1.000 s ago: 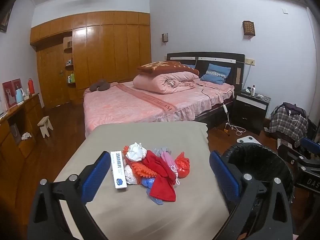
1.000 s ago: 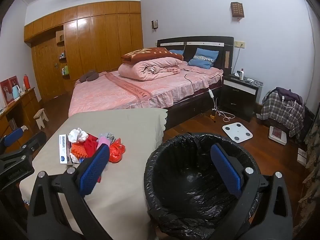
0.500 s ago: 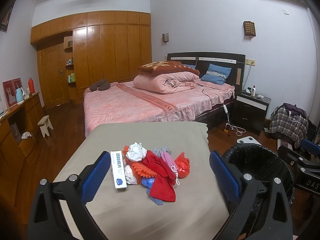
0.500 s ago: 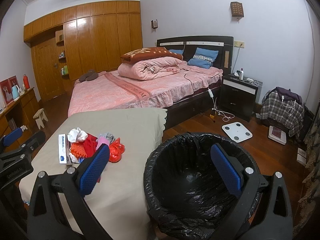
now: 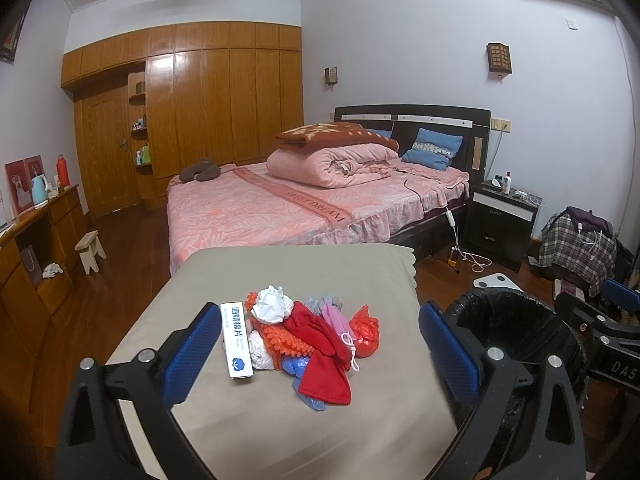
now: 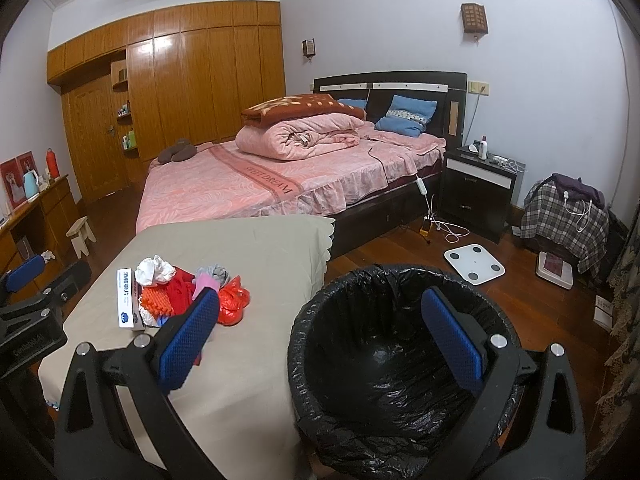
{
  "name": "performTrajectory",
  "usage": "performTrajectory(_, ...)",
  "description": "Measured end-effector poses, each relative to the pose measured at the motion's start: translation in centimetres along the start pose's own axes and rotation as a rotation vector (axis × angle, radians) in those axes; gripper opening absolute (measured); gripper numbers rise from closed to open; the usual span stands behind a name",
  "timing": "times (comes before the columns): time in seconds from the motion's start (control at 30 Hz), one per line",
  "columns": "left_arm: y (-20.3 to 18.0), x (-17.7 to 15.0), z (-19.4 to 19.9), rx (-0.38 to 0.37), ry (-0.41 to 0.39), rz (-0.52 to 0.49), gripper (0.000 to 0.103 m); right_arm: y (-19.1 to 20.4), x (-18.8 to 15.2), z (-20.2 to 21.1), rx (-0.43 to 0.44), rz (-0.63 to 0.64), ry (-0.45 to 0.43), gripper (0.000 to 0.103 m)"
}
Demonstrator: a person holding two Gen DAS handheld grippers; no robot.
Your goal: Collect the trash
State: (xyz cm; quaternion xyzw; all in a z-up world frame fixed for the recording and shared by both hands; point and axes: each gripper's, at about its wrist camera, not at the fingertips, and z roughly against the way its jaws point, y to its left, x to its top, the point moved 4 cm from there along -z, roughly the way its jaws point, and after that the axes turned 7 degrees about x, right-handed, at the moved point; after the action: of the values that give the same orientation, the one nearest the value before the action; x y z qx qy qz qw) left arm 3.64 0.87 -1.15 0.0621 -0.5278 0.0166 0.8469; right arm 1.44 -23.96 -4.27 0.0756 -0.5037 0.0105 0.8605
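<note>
A pile of trash [image 5: 308,336] is seen ahead between the spread fingers of the left gripper [image 5: 320,356]; the bin [image 6: 400,360] is framed by the right gripper [image 6: 320,340], fingers likewise apart and empty.

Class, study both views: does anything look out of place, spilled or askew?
Yes: a heap of trash lies on the beige-covered table, with a white box at its edge, while the black-lined bin beside the table looks empty. Nothing looks spilled.

left wrist: faces table [image 5: 280,420] | right wrist: over bin [image 6: 400,360] | shared: bed [image 5: 280,208]
</note>
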Motion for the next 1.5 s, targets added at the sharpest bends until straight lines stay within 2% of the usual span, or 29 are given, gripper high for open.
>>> performTrajectory(1.5, -0.2, -0.1, -0.1, -0.001, 0.003, 0.003, 0.097, 0.1, -1.0, -1.0, -0.002, -0.005, 0.01, 0.098)
